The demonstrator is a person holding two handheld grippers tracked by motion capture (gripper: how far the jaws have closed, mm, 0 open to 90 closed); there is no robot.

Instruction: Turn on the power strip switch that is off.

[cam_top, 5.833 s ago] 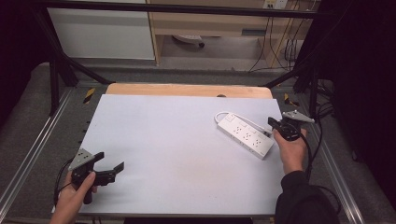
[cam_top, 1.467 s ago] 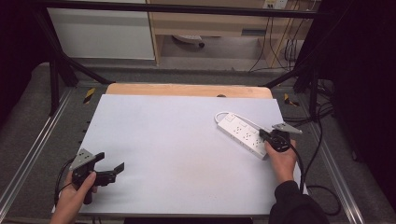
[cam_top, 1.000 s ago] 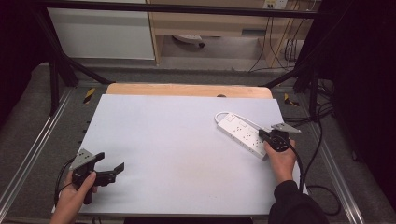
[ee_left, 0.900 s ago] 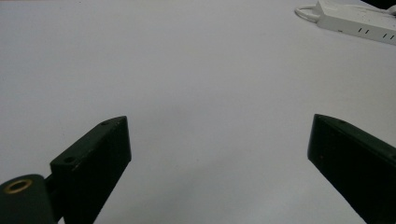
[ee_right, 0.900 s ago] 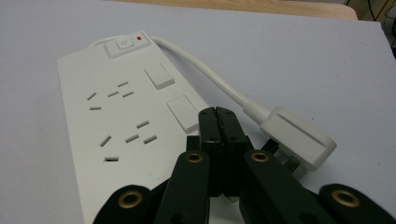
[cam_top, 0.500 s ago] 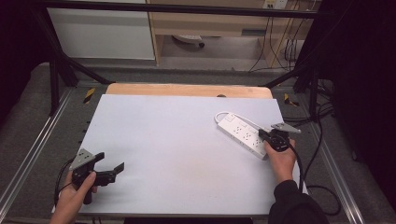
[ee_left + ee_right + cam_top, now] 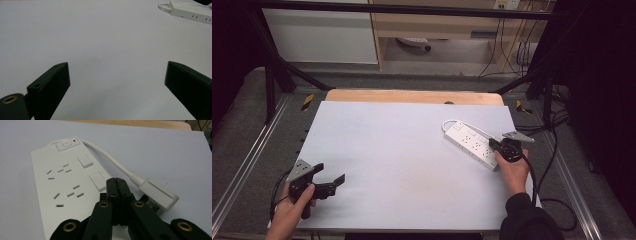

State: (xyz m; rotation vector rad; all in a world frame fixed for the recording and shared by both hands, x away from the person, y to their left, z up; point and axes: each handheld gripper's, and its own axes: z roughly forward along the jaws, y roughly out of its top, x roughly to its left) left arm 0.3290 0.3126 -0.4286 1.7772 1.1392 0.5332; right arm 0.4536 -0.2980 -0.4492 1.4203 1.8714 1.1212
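The right gripper (image 7: 496,144) rests over the near end of a white power strip (image 7: 473,144) at the right side of the table (image 7: 402,150), held by the person's right hand (image 7: 512,172). In the right gripper view its jaws are pressed together with nothing between them, their tips lying over the strip's top face beside two blank white covers. The power strip (image 7: 67,185) lies flat and slantwise, its switch (image 7: 66,144) and a small red light at the far end. A white cord (image 7: 110,161) curves from that end round to a white plug (image 7: 158,193) lying on the table just right of the jaws, close beside the strip.

The left gripper (image 7: 332,177) sits at the near left corner of the table, well apart from the strip, in the person's left hand (image 7: 292,210). In the left gripper view its jaws stand wide apart over bare table, with the power strip (image 7: 190,10) far off at the top right.
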